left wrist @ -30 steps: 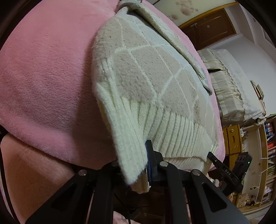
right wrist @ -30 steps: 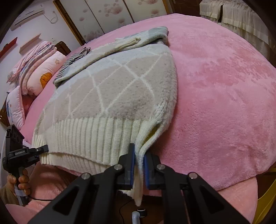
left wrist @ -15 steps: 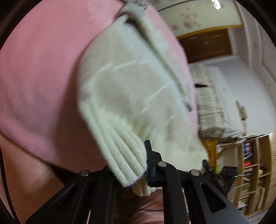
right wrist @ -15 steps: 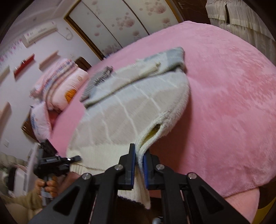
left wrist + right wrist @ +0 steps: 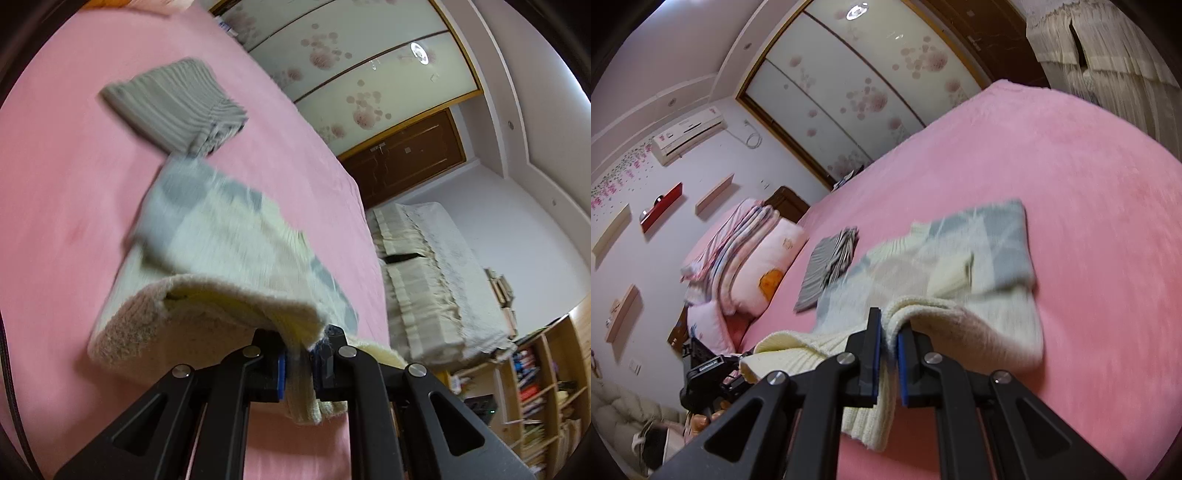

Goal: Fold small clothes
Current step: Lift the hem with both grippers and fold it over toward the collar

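Pink bed (image 5: 66, 229) | left gripper (image 5: 299, 363), right gripper (image 5: 889, 360): jaws pinching sweater (image 5: 221, 236) hem corners | sweater body lies ahead, hem doubling toward collar

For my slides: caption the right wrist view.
Right gripper lifts cream sweater's hem over pink bed.

The right gripper (image 5: 889, 360) pinches the cream ribbed hem of a knitted sweater (image 5: 960, 269) lifted over the pink bedspread (image 5: 1089, 184); a folded grey striped garment (image 5: 827, 266) lies just beside the sweater.
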`<state>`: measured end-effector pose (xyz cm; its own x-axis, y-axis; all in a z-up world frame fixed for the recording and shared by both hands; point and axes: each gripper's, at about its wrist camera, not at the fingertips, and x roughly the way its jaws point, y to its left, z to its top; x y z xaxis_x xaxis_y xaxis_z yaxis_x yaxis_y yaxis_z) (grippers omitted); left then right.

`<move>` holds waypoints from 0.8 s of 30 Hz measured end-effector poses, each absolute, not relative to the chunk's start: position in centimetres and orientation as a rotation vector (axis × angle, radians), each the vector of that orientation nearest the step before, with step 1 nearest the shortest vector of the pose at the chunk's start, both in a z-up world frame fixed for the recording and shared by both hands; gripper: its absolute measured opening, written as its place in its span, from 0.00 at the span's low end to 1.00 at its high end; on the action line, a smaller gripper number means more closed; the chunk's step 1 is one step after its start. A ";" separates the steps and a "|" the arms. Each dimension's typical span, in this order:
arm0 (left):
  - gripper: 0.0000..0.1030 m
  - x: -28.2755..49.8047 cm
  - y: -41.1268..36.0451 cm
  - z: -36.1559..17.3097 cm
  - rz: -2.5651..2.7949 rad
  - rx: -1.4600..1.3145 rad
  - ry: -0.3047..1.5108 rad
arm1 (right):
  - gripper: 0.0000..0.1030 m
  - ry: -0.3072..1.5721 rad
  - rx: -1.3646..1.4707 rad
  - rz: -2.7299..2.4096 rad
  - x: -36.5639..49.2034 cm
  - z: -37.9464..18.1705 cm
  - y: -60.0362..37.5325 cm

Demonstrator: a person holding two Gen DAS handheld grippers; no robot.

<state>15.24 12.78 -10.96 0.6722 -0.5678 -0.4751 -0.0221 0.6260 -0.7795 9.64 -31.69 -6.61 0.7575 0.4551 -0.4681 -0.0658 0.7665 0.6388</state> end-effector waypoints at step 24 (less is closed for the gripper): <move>0.42 40.5 8.7 -20.4 -0.228 -0.669 1.055 | 0.18 0.988 0.674 0.112 35.4 -18.1 -33.2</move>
